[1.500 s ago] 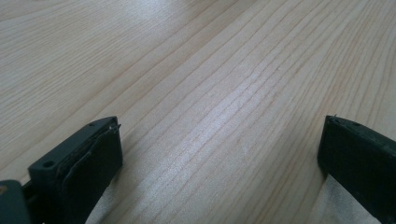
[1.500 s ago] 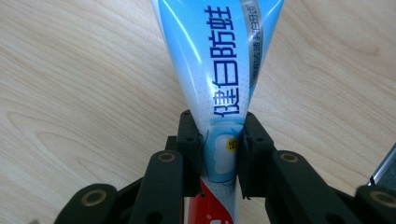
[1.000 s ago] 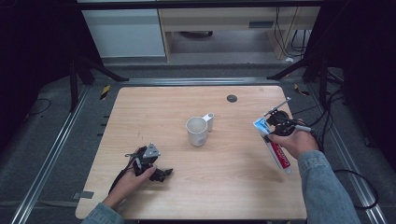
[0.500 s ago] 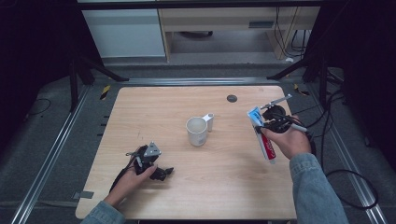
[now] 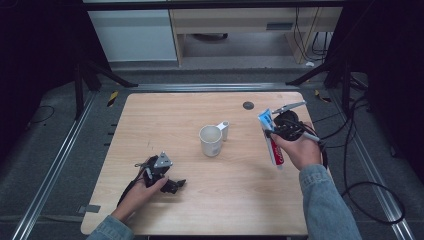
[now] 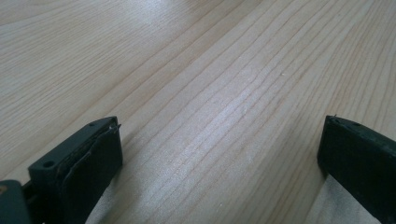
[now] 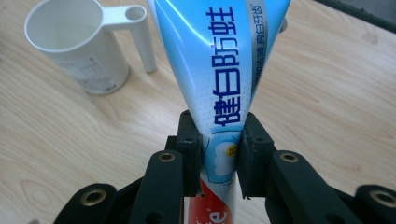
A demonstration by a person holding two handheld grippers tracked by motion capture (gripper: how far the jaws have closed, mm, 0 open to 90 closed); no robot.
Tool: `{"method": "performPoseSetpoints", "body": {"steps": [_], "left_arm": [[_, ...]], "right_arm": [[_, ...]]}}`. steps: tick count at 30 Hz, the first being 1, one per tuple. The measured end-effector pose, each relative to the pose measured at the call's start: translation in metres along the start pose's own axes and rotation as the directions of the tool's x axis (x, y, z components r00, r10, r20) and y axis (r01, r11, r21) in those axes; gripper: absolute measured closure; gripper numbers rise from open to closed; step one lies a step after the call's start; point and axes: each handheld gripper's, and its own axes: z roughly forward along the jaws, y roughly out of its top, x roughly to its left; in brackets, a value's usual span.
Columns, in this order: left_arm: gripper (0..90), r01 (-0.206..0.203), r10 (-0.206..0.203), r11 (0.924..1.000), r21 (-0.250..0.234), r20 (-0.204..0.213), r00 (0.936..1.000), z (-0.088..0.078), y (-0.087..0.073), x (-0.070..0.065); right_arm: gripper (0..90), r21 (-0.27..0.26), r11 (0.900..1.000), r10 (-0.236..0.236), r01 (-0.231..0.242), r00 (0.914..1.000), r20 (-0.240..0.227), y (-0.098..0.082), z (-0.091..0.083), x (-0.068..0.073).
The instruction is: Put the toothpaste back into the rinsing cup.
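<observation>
Toothpaste tube (image 7: 219, 74): blue-and-white with a red end, clamped across its middle between the jaws of the right gripper (image 7: 219, 154); held over the right part of the wooden table (image 5: 200, 105), near its edge. White cup (image 7: 74, 42): handled, upright, near the table's middle, apart from the tube. Left gripper (image 5: 172, 184): jaws spread wide with nothing between them, resting low at the table's front left.
</observation>
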Motion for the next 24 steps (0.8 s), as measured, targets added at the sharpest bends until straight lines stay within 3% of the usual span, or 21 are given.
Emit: {"method": "performPoseSetpoints", "body": {"steps": [9, 24], "left_arm": [[0.0, -0.003, 0.003, 1.0, 0.0, -0.002, 1.0, 0.0, 0.0, 0.0], [0.0, -0.002, 0.002, 1.0, -0.003, -0.002, 1.0, 0.0, 0.0, 0.0]], "right_arm": [[73.4, -0.059, 0.998, 0.034, -0.033, 0.9993, 0.018, 0.01, 0.0, 0.009], [73.4, -0.113, 0.992, 0.049, -0.049, 0.9988, -0.004, 0.018, -0.002, 0.019]]}}
